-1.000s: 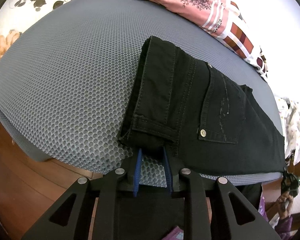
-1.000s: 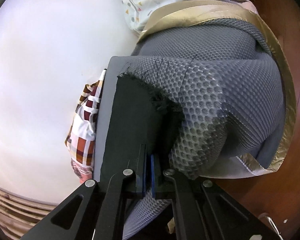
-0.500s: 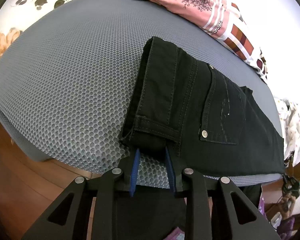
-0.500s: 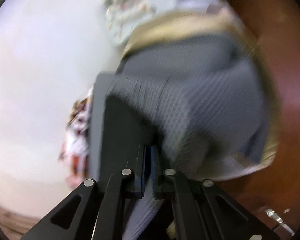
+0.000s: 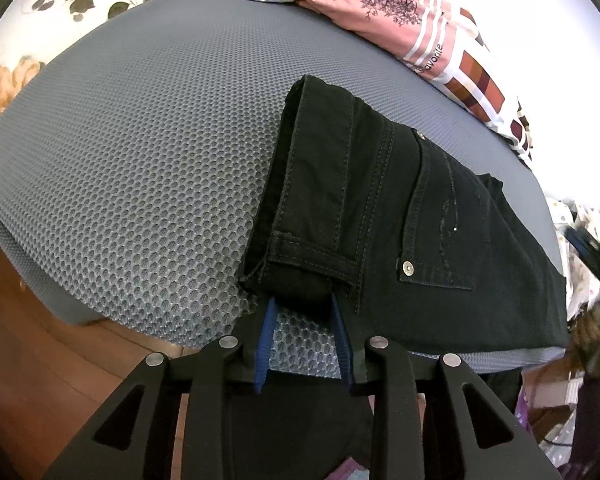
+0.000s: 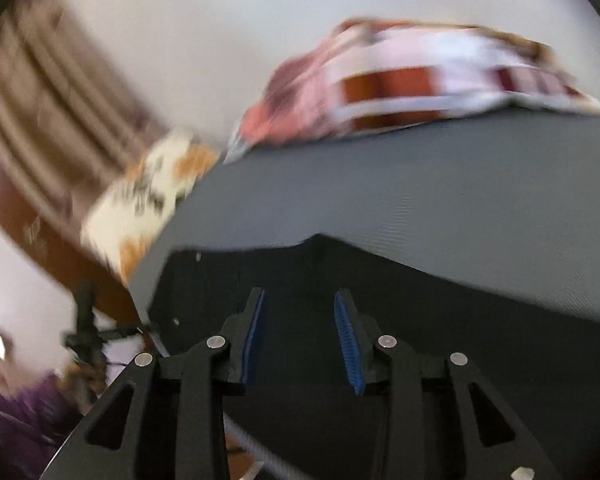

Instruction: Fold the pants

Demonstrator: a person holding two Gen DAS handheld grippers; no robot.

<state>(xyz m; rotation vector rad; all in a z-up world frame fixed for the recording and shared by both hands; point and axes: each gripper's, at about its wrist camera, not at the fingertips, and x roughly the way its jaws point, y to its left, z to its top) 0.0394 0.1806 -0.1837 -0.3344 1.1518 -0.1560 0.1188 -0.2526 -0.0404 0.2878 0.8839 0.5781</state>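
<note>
Black pants [image 5: 384,216] lie folded on the grey mesh pad [image 5: 140,160], waistband toward me, back pocket up. My left gripper [image 5: 303,304] is open, its blue pads at the near edge of the waistband, one on each side of a fold of cloth. In the blurred right wrist view my right gripper [image 6: 300,304] is open and empty, above the dark pants [image 6: 300,272] near the pad's [image 6: 440,200] edge.
A pink and white checked garment [image 5: 428,36] lies at the pad's far edge; it also shows in the right wrist view [image 6: 400,88]. A floral cushion [image 5: 60,4] sits far left. Wooden floor [image 5: 40,360] lies below the pad's near edge. More clothes [image 5: 588,264] hang at right.
My right gripper let go of the pants leg, opened, and swung round fast to face across the pad. My left gripper has opened a little wider at the waistband.
</note>
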